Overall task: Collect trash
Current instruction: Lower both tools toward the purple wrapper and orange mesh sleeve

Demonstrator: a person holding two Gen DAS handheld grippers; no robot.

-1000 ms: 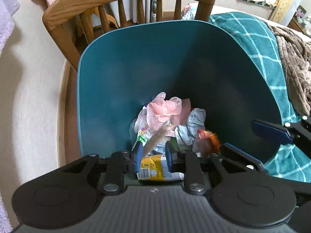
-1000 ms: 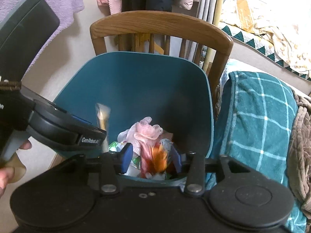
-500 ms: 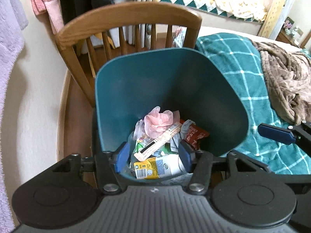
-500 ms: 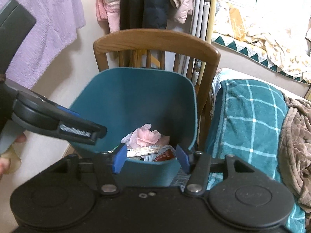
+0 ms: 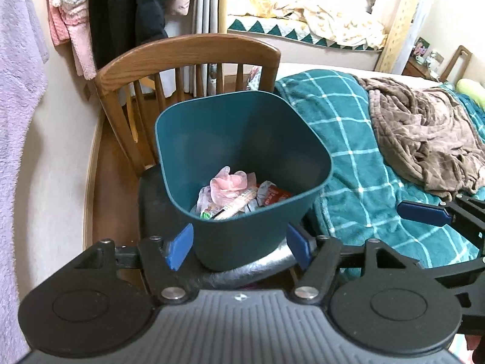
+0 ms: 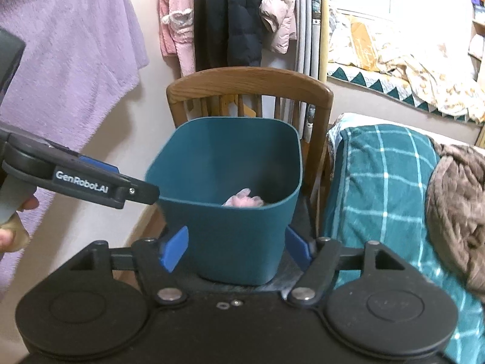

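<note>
A teal waste bin [image 5: 242, 139] [image 6: 230, 166] stands on the dark seat of a wooden chair [image 5: 188, 54] [image 6: 248, 83]. Inside lie a crumpled pink wrapper [image 5: 229, 182] [image 6: 244, 198], a long paper stick wrapper [image 5: 238, 201], a red packet [image 5: 274, 195] and other scraps. My left gripper [image 5: 239, 247] hangs in front of the bin, jaws opening, nothing between them. My right gripper [image 6: 236, 247] is likewise back from the bin, jaws opening and empty. One blue fingertip of the right gripper [image 5: 424, 212] shows at the right of the left wrist view.
A bed with a teal checked blanket [image 5: 348, 151] [image 6: 379, 182] and a brown throw [image 5: 424, 133] lies right of the chair. Clothes [image 6: 227, 15] hang on the wall behind, and a purple towel [image 6: 69, 45] hangs at the left. A hand [image 6: 15, 227] holds the left gripper's handle.
Both grippers let their pieces of trash drop into the bin, opened wider, and pulled up and back, so the bin looks smaller and lower.
</note>
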